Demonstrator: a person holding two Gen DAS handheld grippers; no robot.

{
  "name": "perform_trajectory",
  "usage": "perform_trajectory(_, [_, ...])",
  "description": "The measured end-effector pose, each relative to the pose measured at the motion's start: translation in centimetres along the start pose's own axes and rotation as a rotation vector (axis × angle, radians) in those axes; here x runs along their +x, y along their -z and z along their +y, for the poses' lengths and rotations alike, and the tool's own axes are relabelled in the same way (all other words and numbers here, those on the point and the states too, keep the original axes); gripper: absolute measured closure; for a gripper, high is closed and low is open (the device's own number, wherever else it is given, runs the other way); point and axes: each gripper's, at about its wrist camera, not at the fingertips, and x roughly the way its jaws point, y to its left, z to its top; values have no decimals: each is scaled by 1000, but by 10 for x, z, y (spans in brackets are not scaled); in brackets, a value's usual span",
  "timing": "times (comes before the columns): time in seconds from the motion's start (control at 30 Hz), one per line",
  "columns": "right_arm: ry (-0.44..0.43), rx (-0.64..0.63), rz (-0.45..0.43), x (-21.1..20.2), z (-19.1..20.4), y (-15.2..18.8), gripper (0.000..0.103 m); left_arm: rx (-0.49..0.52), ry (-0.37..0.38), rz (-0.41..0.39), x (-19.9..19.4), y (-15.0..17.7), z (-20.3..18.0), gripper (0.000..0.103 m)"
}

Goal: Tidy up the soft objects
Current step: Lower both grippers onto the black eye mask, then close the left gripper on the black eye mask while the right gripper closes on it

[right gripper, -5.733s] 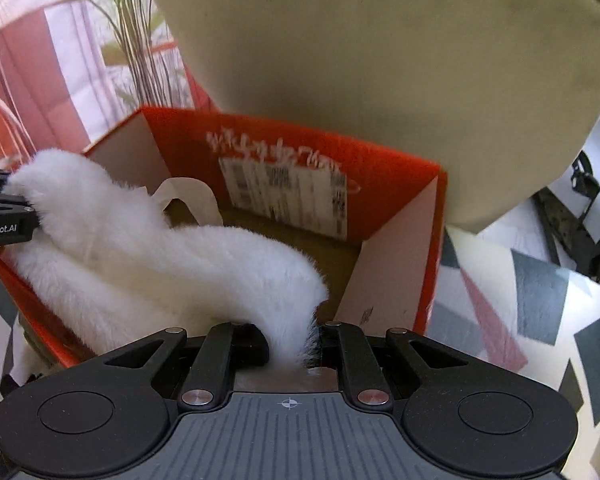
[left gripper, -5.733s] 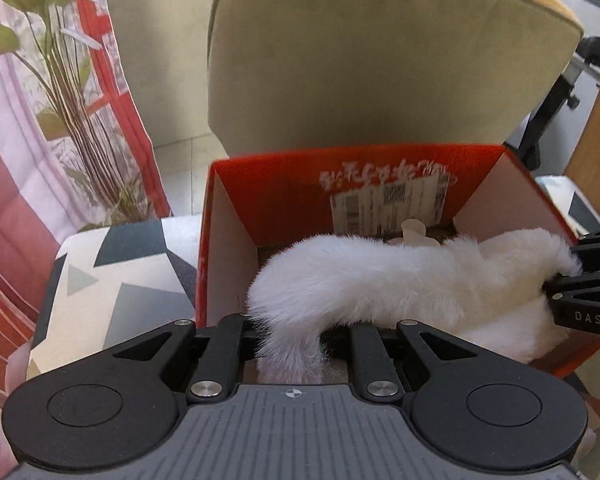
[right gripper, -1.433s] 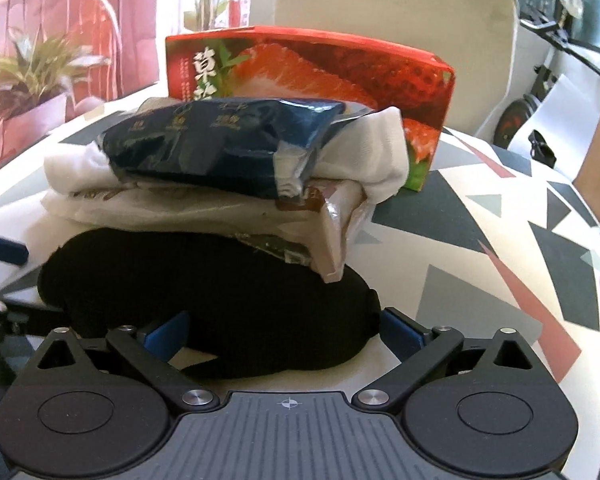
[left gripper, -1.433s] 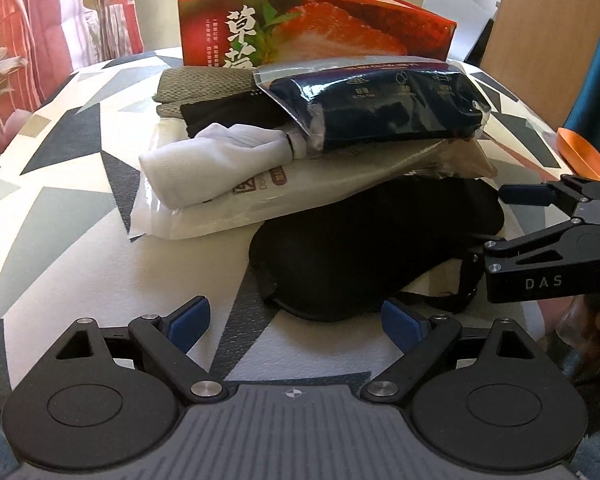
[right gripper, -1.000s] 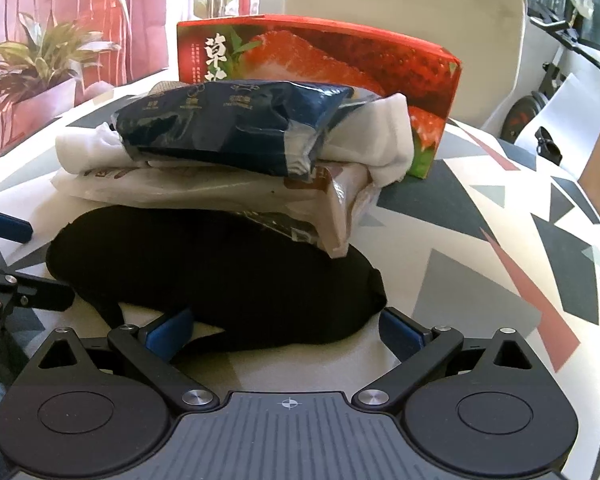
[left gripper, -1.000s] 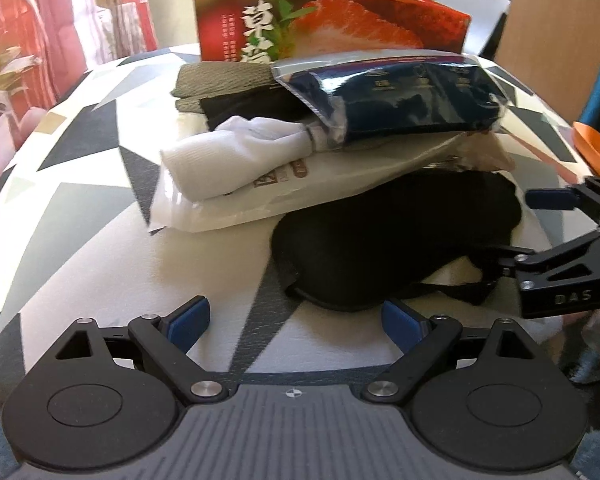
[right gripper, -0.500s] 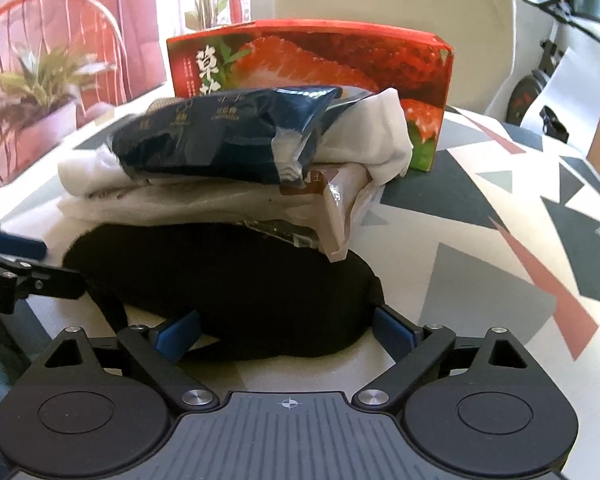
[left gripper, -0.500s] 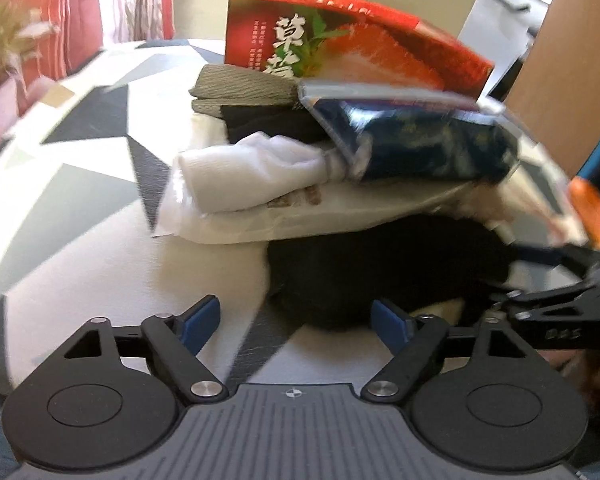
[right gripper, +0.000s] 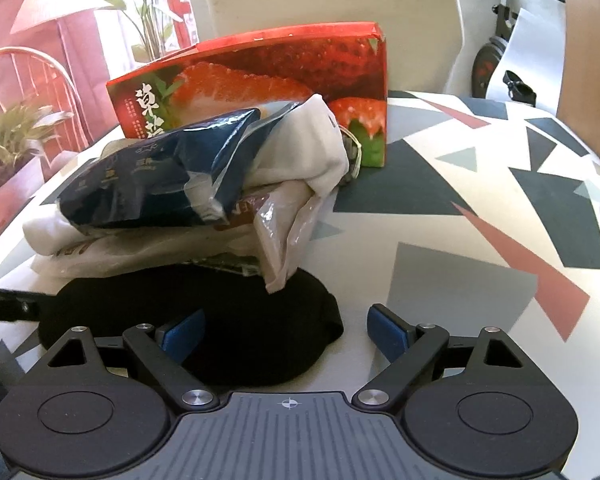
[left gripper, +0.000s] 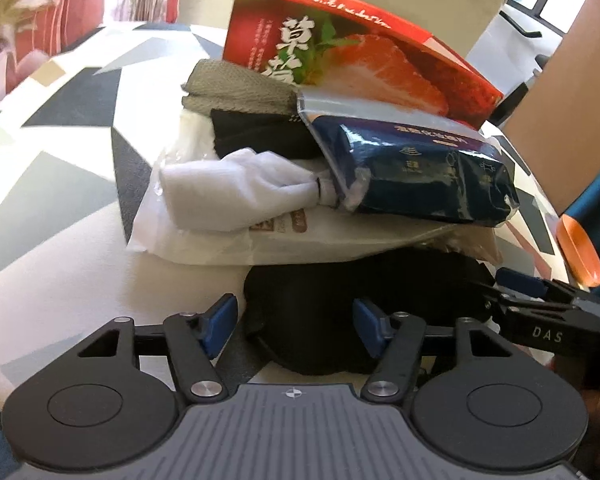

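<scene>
Only left cam shows grey cloth (left gripper: 236,88); both grippers' jaws apart, closing round black eye mask (left gripper: 364,300).

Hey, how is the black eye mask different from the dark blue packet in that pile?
The black eye mask lies at the bottom, on the patterned tabletop; the dark blue packet sits on top of the pile. The eye mask is matte black fabric with no print; the packet is glossy plastic with printed text. The eye mask lies flat between both tongs; the packet is tilted. Both look soft.
</scene>
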Motion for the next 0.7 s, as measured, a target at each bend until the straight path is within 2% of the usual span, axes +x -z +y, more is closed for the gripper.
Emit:
perform_trajectory(0.1, [1, -7, -8, 4, 1, 0, 12, 45, -24, -14, 2, 2, -7, 40])
perform_trajectory(0.17, [12, -33, -8, 6, 5, 1, 13, 78, -70, -26, 3, 4, -11, 60])
perform_trajectory(0.27, [-8, -57, -4, 4, 12, 2, 21, 59, -73, -28, 0, 4, -7, 71])
perform_trajectory(0.53, [-73, 0, 25, -8, 12, 4, 36, 130, -106, -26, -7, 12, -8, 73])
perform_trajectory(0.7, [-111, 35, 48, -16, 12, 7, 50, 118, -115, -20, -10, 13, -2, 73])
